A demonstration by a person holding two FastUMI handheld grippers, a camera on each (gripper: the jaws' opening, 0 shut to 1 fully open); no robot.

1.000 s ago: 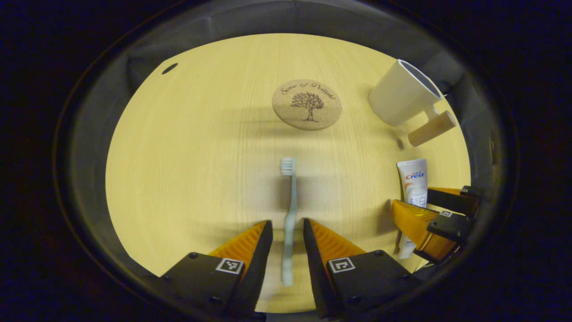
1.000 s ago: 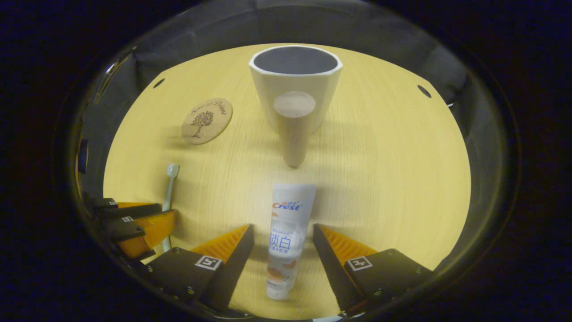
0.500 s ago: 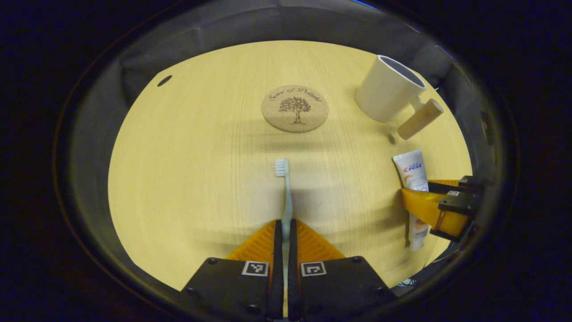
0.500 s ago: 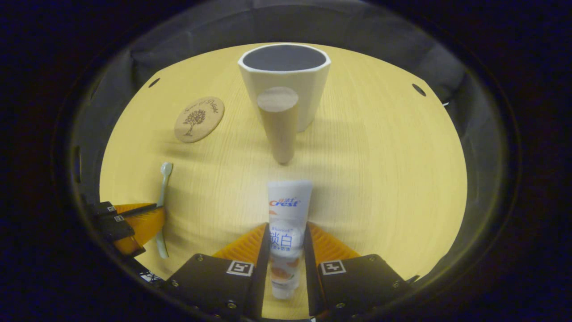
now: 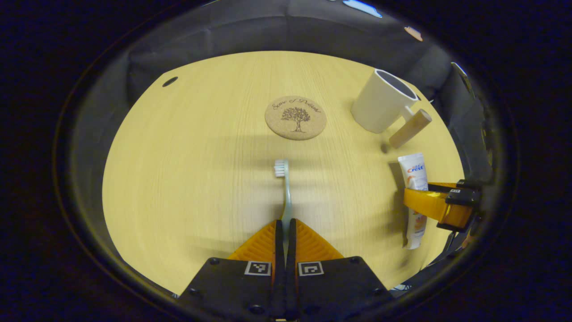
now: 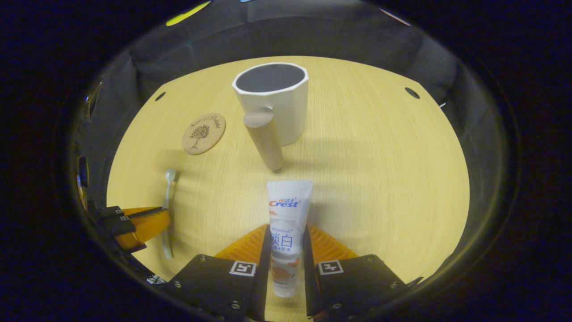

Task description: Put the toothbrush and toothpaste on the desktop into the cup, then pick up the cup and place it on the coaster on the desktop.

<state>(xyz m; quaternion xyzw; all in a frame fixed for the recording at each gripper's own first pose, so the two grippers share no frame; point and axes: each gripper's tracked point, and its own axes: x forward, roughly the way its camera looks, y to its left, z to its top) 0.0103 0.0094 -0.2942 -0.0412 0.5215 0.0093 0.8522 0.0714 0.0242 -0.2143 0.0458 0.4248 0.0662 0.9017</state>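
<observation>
1. Clamping the toothbrush (image 5: 284,192), the left gripper (image 5: 284,228) is hanging over the wooden desktop (image 5: 187,179).
2. Pinching the toothpaste (image 6: 288,223), the right gripper (image 6: 286,237) is facing the cup (image 6: 275,100) at 12 o'clock.
3. The coaster (image 6: 203,133) is lying at 10 o'clock; dark cloth (image 6: 313,40) is ringing the desk.

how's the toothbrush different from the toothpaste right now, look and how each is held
The toothbrush is thin and pale with bristles at its far end; the toothpaste is a wide, flat white tube with printing. The left gripper has its fingers almost together on the slim handle, while the right gripper has a wider gap around the tube. Both point away from their grippers, over the desktop, and neither is in the cup yet.
</observation>
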